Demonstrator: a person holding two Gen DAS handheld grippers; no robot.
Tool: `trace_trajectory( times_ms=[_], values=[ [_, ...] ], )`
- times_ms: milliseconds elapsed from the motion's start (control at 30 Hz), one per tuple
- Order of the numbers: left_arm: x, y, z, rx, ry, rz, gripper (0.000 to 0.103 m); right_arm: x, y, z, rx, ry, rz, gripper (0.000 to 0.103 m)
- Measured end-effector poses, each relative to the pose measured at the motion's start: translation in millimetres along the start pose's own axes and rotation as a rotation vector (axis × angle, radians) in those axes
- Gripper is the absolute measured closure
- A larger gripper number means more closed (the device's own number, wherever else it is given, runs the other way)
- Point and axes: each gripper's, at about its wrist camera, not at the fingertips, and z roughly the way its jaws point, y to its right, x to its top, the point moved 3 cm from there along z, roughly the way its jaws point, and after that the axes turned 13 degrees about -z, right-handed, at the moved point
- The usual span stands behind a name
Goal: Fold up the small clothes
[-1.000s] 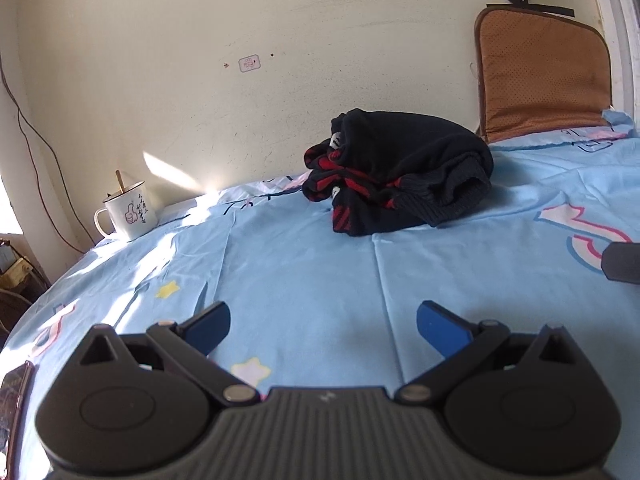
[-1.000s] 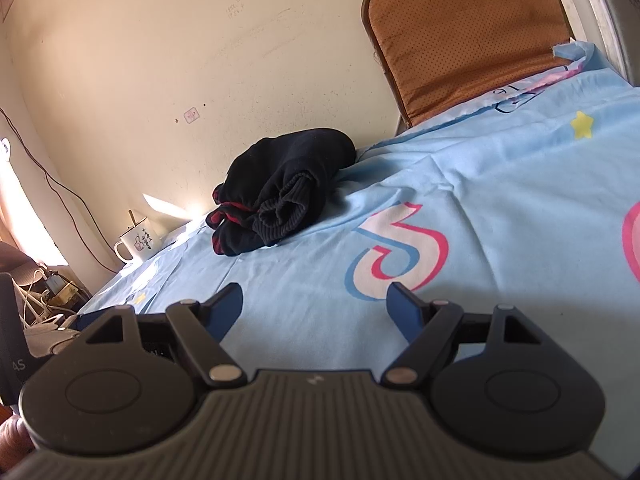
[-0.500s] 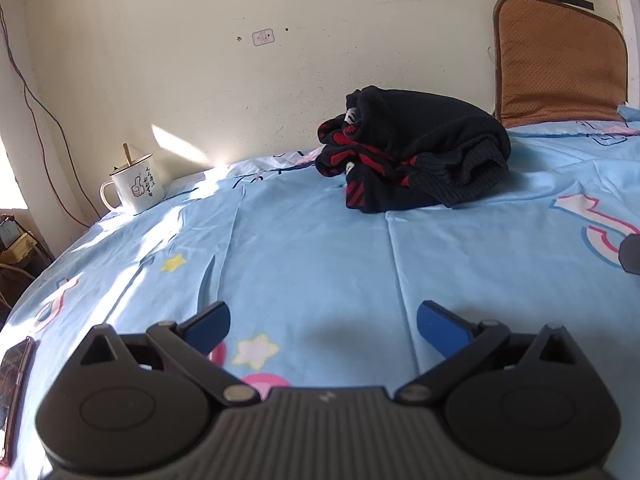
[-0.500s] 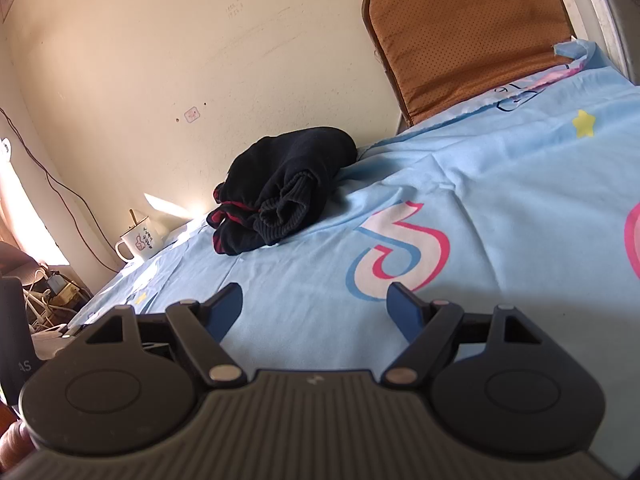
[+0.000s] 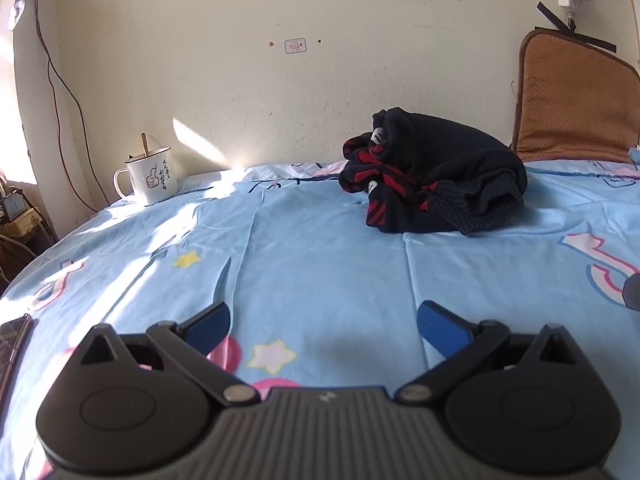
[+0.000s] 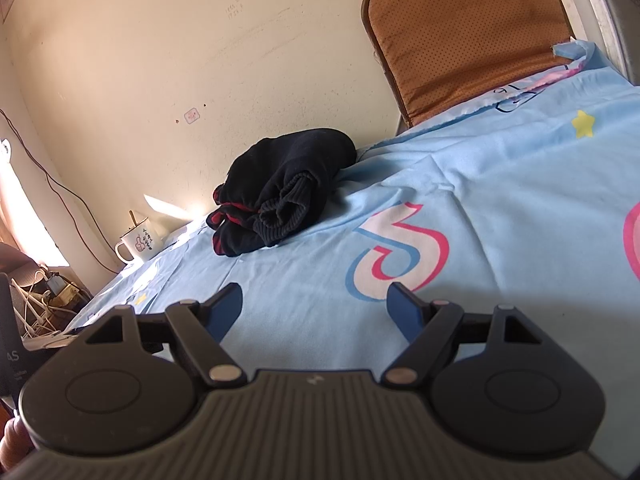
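A dark navy knit garment with red stripes lies in a folded heap on the light blue sheet near the wall. It also shows in the right wrist view, up and to the left. My left gripper is open and empty, low over the sheet, well short of the garment. My right gripper is open and empty, over the sheet to the garment's right and apart from it.
A white enamel mug with a stick in it stands at the sheet's far left by the wall. A brown cushion leans on the wall at right. A phone lies at the left edge. Cables and clutter sit beyond the bed's left side.
My left gripper has drawn back and swung left, so the garment now sits farther off and to the right. The right gripper has hardly moved. Both stay open.
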Motion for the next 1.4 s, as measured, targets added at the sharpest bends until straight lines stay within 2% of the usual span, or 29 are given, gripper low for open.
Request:
trace_trajectory(
  times_ms=[133,467,1400],
  values=[
    [0.7,-3.2,0.5,0.005,-0.001,-0.017,0.0,0.1,0.6,-0.3,0.001,-0.001,-0.001,0.022],
    [-2.4,0.7,0.3,0.059,0.005,0.029,0.0,0.5,1.0,0.0,0.002,0.001,0.001,0.022],
    [-3.5,-4.0,5.1,0.057,-0.053,0.019,0.0,0.5,1.4,0.4,0.002,0.001,0.001,0.021]
  ],
)
